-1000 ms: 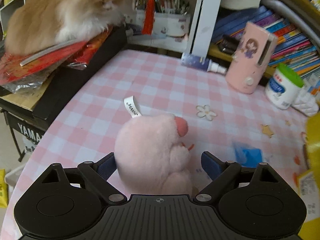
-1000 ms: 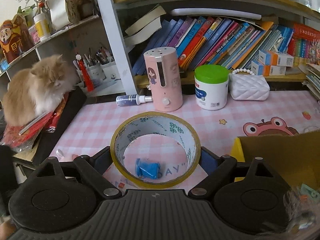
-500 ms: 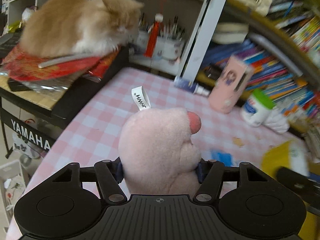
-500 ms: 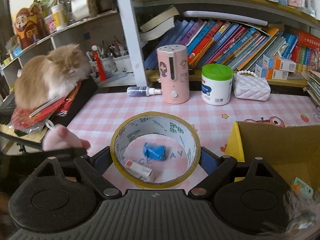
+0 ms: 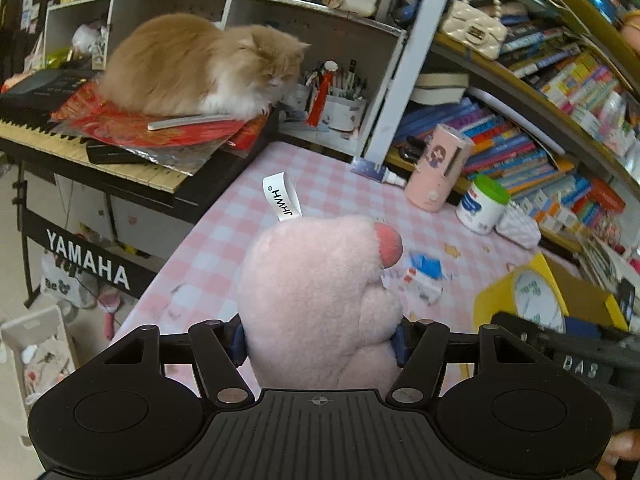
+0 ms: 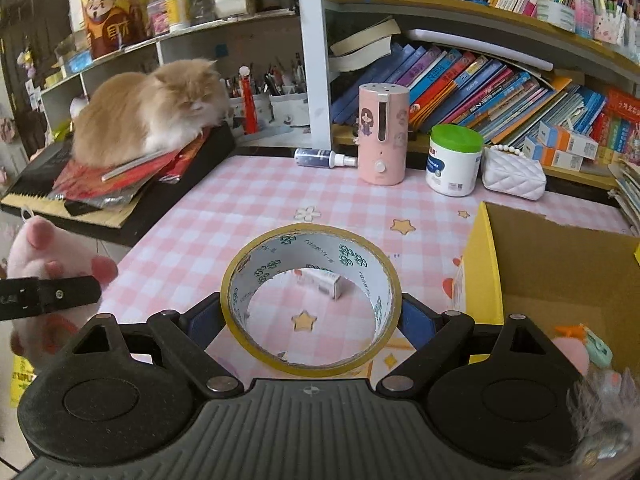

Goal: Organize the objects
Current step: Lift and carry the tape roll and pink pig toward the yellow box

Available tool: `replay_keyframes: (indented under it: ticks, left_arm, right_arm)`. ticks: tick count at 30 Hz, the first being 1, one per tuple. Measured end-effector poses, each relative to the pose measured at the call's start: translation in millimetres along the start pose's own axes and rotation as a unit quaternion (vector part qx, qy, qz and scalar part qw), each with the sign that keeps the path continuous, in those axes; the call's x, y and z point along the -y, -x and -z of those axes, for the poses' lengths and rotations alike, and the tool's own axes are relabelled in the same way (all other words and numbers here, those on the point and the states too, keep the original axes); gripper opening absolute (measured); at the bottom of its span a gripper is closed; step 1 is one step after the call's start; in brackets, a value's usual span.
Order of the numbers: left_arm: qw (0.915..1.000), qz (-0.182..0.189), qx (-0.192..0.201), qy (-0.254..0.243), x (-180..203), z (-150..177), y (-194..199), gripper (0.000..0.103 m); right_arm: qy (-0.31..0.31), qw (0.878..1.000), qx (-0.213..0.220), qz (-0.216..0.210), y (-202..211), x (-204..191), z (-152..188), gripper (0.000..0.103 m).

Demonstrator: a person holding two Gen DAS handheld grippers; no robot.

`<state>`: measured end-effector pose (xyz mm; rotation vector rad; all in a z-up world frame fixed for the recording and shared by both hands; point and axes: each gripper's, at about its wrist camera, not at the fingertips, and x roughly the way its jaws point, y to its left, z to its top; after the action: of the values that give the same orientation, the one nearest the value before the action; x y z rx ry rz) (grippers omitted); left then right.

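My left gripper [image 5: 318, 338] is shut on a pink plush toy [image 5: 320, 300] with a white label, held above the pink checked table [image 5: 332, 188]. The same plush toy [image 6: 44, 256] shows at the left edge of the right wrist view, clamped by the left gripper's black finger. My right gripper [image 6: 310, 316] is shut on a roll of yellow tape [image 6: 310, 300], its blue pads pressing both sides, above the table [image 6: 224, 220]. A yellow cardboard box [image 6: 560, 280] stands open to the right of the tape, with small toys inside. A small white box [image 6: 322, 283] lies on the table.
A ginger cat [image 5: 200, 68] lies on red papers atop a keyboard at the left. A pink dispenser [image 6: 382, 136], a green-lidded jar [image 6: 454, 160], a white quilted purse [image 6: 514, 176] and a spray bottle [image 6: 322, 158] line the back by the bookshelf. A blue scrap [image 5: 428, 264] lies mid-table.
The left gripper closed on the plush toy and lifted it off the table, moving rightward. The right gripper carried the tape roll sideways toward the yellow box.
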<state>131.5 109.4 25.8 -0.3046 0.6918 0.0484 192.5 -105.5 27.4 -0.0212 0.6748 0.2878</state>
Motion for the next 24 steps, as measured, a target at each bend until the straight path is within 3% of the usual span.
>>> replay_keyframes:
  ticks: [6,24]
  left_arm:
    - [0.9982,0.004,0.002,-0.059,6.4,29.7,25.3,0.063]
    - [0.9929,0.054,-0.039,-0.098,-4.9,101.5,89.5,0.063]
  right_arm:
    - [-0.001,1.0,-0.004,0.01,24.3,-12.6,24.0,0.089]
    - [-0.027,0.999,-0.018,0.035,113.4,-49.7,118.0,0.089]
